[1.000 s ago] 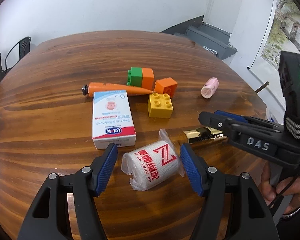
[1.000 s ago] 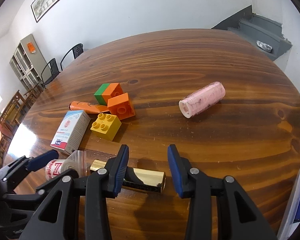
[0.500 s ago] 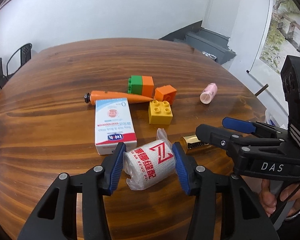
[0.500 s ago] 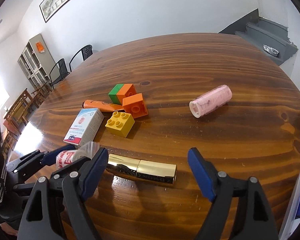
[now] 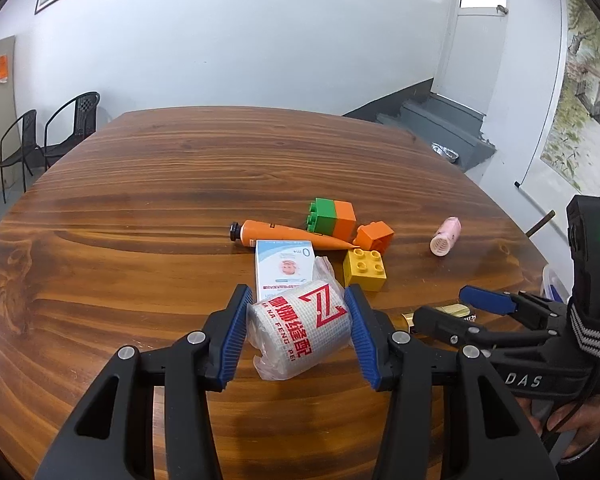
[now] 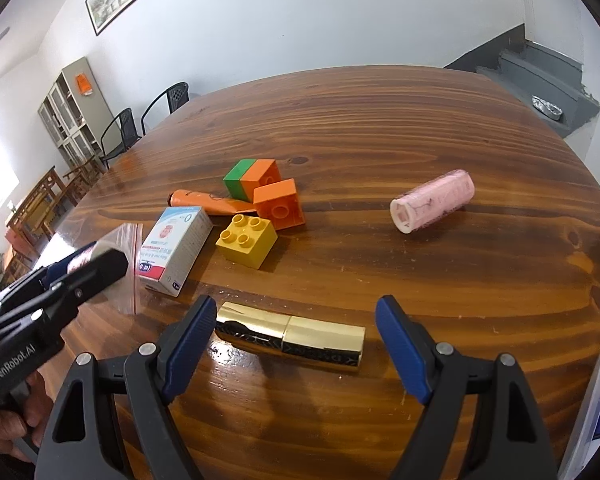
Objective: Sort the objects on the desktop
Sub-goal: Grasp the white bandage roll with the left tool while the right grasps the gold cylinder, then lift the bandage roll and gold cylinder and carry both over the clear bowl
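Observation:
My left gripper [image 5: 297, 294] is shut on a white bandage roll [image 5: 300, 330] with red lettering, wrapped in a clear bag, and holds it just above the wooden table [image 5: 140, 208]. In the right wrist view the left gripper [image 6: 96, 260] shows at the left edge with the bag's flap [image 6: 126, 248] sticking out. My right gripper [image 6: 295, 304] stands open. A gold tube [image 6: 292, 334] lies flat on the table between its fingers, and neither pad touches it.
Behind the roll sit a white and blue box [image 5: 285, 266], an orange tube [image 5: 284, 234], a yellow brick [image 5: 364, 270], an orange brick [image 5: 375, 237] and a green and orange brick [image 5: 332, 218]. A pink roll [image 6: 434, 202] lies apart at the right. Chairs stand beyond the far left edge.
My left gripper's jaws closed on the bandage roll and lifted it off the table. My right gripper's jaws spread wide, and the gold tube now lies whole between them.

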The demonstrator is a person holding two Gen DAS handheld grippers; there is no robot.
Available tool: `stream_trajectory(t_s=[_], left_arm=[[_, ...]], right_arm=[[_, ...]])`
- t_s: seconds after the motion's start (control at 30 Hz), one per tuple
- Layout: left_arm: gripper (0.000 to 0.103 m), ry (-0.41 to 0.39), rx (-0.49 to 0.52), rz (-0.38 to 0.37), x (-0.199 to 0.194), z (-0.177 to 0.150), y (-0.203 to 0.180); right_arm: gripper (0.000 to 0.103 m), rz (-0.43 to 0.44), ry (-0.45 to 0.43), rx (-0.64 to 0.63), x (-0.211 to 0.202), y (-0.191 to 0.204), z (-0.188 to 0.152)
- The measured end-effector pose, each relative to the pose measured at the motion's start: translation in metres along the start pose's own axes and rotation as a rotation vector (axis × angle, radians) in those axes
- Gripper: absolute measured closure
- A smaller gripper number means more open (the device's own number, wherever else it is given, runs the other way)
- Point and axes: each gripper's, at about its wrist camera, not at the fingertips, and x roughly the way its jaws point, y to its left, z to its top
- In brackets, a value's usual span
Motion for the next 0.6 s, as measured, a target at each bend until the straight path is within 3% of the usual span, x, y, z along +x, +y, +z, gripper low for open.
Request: stream_trajectory(t_s=[0.37, 0.6], left_arm=[[0.052, 0.0, 0.001, -0.008, -0.004, -0.001, 0.001], [0.052, 0.013, 0.018, -0.009, -0.001, -0.003, -0.003]], right_arm=[[0.015, -0.058, 0.054, -0.075, 0.02, 0.014, 0.0], [0.018, -0.076, 0.035, -0.085, 0.016, 0.015, -0.002]])
